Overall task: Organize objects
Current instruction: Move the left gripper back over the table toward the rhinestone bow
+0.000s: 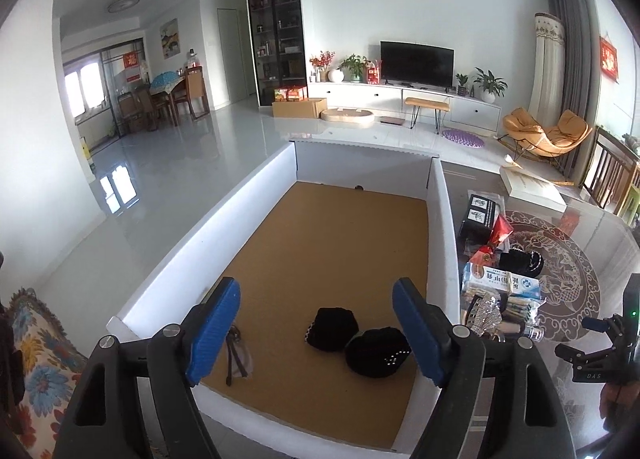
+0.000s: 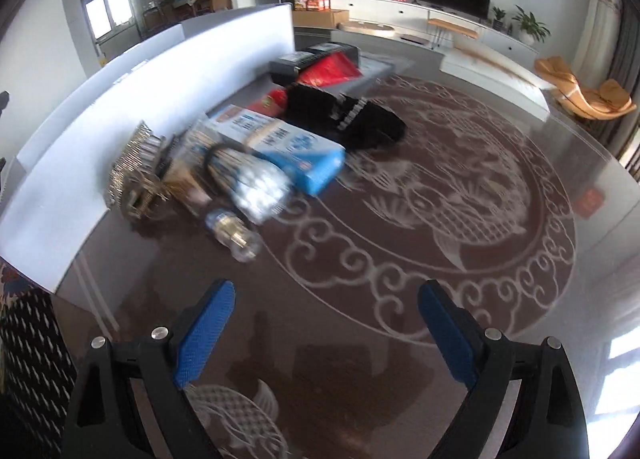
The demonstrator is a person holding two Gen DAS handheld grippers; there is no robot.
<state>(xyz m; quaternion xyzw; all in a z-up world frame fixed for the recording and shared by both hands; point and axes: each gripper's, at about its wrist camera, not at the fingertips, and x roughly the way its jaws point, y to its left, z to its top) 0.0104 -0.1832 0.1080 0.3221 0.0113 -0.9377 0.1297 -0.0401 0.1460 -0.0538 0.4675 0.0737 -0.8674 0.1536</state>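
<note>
Ahead and to the left of the right gripper (image 2: 324,335), a cluster of loose objects lies on the patterned glass surface (image 2: 460,219), pressed up against the outer right wall of the white box (image 2: 132,99). The nearest piece is a small clear bottle (image 2: 234,233) with a gold inner part, lying on its side with its long axis running from far-left to near-right, roughly towards the gripper. Just beyond it sit a clear bundle with a black band (image 2: 248,179), a blue-and-white carton (image 2: 288,147), a glittery metallic piece (image 2: 136,171) nearest the wall, a black item with white studs (image 2: 344,119), and red packets (image 2: 328,69) farther off. This view is motion-blurred, so finer detail cannot be read.

The right gripper is spread wide, its blue pads (image 2: 204,333) well apart with nothing between them, hovering above bare glass. It is the nearer gripper to the pile and would need to go forward and leftward to reach the bottle.

The left gripper (image 1: 316,335) is also spread wide and empty, poised over the near end of the white box (image 1: 208,227). On the box's cork-brown floor (image 1: 328,239) lie two black items (image 1: 356,339), touching one another, and a thin dark looped thing (image 1: 236,355) at the near left. Judging by this, sorting has begun, with most of the objects yet outside.
</note>
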